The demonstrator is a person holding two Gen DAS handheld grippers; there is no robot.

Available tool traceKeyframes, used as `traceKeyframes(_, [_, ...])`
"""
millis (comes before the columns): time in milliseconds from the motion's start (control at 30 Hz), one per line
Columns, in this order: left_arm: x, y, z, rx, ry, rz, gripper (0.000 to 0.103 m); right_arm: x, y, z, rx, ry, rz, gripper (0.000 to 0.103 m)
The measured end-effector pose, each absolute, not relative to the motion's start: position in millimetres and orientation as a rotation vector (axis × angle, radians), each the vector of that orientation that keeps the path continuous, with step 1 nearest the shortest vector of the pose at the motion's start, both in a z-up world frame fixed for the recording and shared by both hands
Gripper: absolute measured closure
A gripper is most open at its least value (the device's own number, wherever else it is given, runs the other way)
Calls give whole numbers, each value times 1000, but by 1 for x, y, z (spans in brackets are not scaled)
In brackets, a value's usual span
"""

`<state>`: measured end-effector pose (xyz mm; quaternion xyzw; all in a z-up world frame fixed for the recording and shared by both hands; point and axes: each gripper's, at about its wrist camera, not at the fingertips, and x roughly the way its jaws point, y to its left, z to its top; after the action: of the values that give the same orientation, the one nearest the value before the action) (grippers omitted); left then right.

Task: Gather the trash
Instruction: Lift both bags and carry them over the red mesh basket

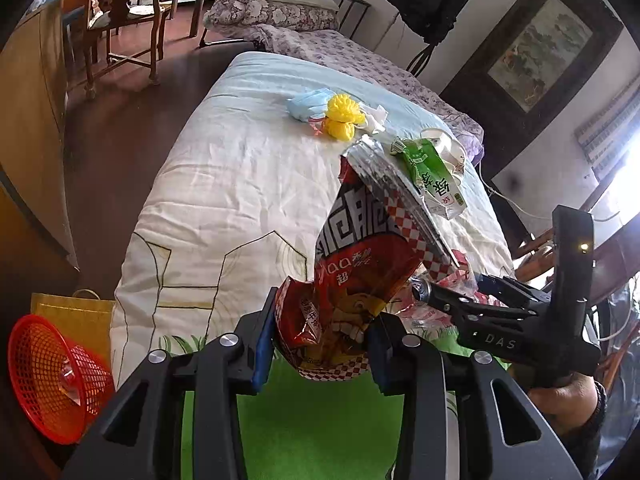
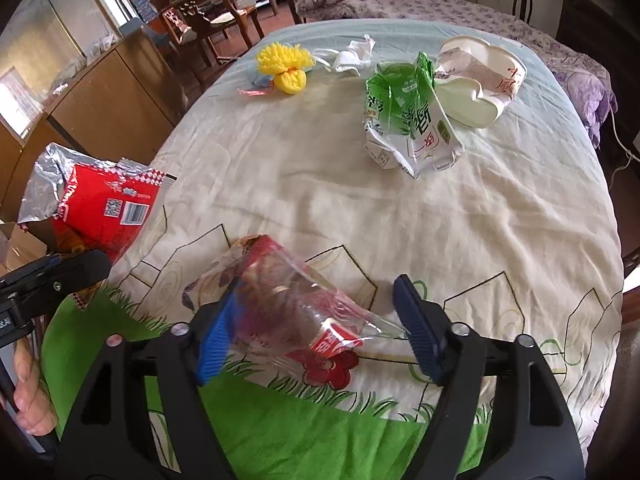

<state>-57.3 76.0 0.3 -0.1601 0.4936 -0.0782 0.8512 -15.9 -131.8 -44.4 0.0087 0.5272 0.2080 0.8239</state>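
Observation:
My left gripper (image 1: 320,344) is shut on a red snack bag (image 1: 360,264), crumpled between its blue pads and standing up with its silver inside showing. The same bag (image 2: 104,208) hangs at the left edge of the right wrist view. My right gripper (image 2: 316,332) is open wide just above the quilt (image 2: 320,200). A clear plastic wrapper with a red label (image 2: 288,304) lies between its fingers, brushing the left pad. In the left wrist view that wrapper (image 1: 460,280) sits at the tips of the right gripper (image 1: 432,296).
Further up the bed lie a green drink carton (image 2: 412,120), a crushed white paper cup (image 2: 480,80), yellow foam nets (image 2: 284,60), a white tissue (image 2: 352,56) and a blue face mask (image 1: 306,104). A red mesh basket (image 1: 52,376) and yellow paper bag (image 1: 80,316) stand on the floor left of the bed.

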Motion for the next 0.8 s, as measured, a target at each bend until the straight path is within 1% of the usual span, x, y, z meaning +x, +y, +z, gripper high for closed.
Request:
traceKeyframes(67, [-58,76,-1,-339,1039,-168,64,-15,-133,-45,35,1123,457,27])
traceKeyframes(100, [-58,76,-1,-339,1039,-169,64,-16,-136,-43,53,1115,469,29])
traceKeyframes(133, [-59,76,-1,-340,1040,-169,64,-17,-140,-40,78,1100,484,33])
traceKeyframes(167, [-59,76,-1,-340,1040,-169,64,-17,-142,-37,100,1092,496,42])
traceKeyframes(300, [-58,76,-1,-339,1036,-169,64,-22,-166,-18,215,1020,519,45])
traceKeyframes(433, [-59,77,-2,-343,1037,-172,64,-30,-185,2,306,959,575,45])
traceKeyframes(800, [-68,84,3,-348,1006,-142,64,-38,-159,1,207,1009,578,45])
